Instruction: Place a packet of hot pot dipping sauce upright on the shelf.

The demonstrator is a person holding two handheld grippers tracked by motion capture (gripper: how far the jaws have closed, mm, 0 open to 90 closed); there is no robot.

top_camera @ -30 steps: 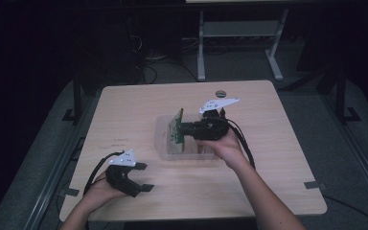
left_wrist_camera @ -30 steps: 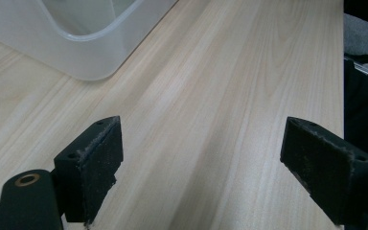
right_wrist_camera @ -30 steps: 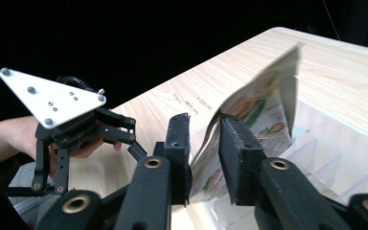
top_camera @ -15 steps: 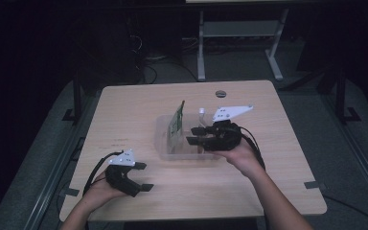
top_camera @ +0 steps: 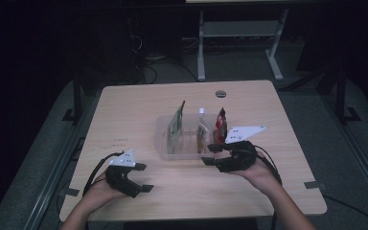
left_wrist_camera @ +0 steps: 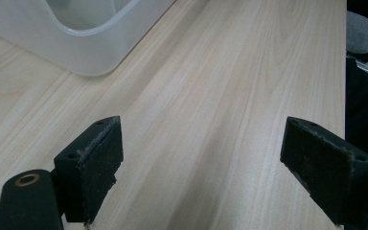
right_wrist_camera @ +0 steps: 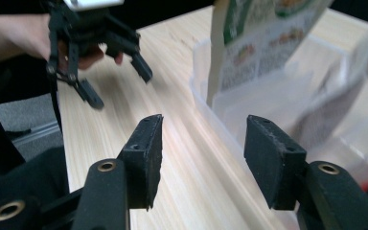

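Three packets stand on edge in the clear plastic bin [top_camera: 165, 143] near the middle of the wooden table [top_camera: 139, 103]: a green packet [top_camera: 176, 125] at the bin's nine o'clock end, a pale packet [top_camera: 201, 130] in the middle, and a red packet [top_camera: 220, 125] at the three o'clock end. Each is upright, its flat faces turned toward nine and three o'clock and its long axis rising from the bin floor; the bin's own long axis runs from nine to three o'clock.

From the high view all three packets and both hands are plain. The right gripper view brings out what that view cannot: printing on the green packet [right_wrist_camera: 263, 43], with the bin wall [right_wrist_camera: 206, 108] just beside its own right-hand jaw, and the other packets only as a blur at three o'clock. The left gripper view gives just a rounded corner of the bin [left_wrist_camera: 84, 45] at eleven o'clock and bare wood.

Just at the bin's five o'clock corner, the right gripper [top_camera: 210, 155] has released; its jaws have just been opening, fairly wide now, with nothing between them but table. Well apart at seven o'clock, the left gripper [top_camera: 143, 178] rests in the hand near the table's front edge, jaws spread wide, holding nothing.
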